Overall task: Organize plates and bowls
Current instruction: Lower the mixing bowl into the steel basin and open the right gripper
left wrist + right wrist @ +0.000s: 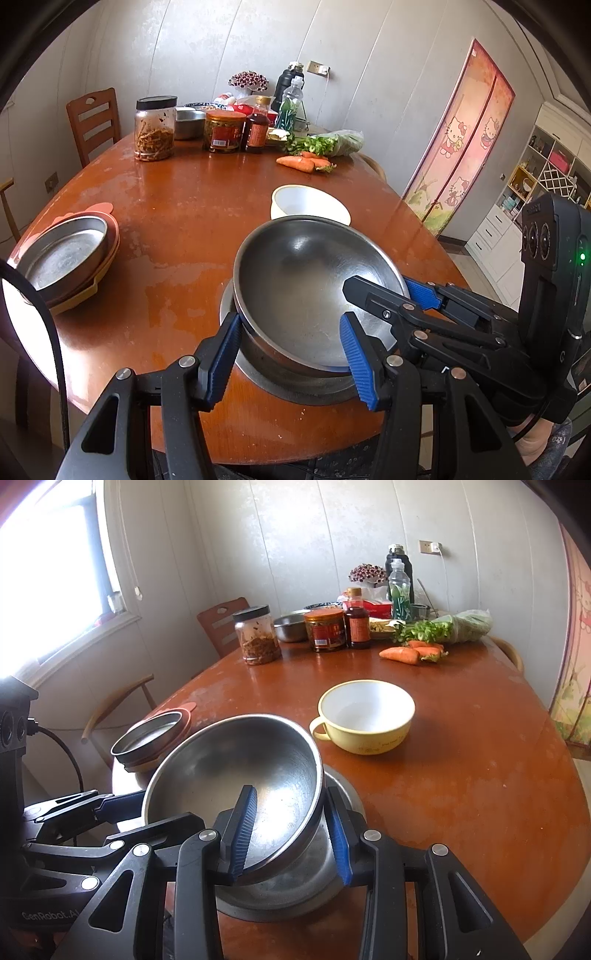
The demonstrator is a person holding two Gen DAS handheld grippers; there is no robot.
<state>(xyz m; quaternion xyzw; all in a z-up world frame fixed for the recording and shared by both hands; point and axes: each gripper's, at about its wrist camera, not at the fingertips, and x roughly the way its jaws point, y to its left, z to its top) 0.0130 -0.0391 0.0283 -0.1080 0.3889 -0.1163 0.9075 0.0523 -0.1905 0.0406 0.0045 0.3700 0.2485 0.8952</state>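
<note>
Holding the round stainless-steel bowl (314, 284) tilted above a second steel bowl (295, 890) on the worn brown bench (177, 206), both tools gripped its rim: the left hand-held gripper (291, 363) and the right hand-held gripper (291, 834) each clenched across an edge. Nesting appeared underway; the next move would call for levelling, lowering, then letting go.

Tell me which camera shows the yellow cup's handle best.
The right wrist view: the yellow cup stands in full view behind the steel bowl, with its handle showing on its left side. In the left wrist view the steel bowl's rim hides the cup's lower part and no handle shows.
</note>
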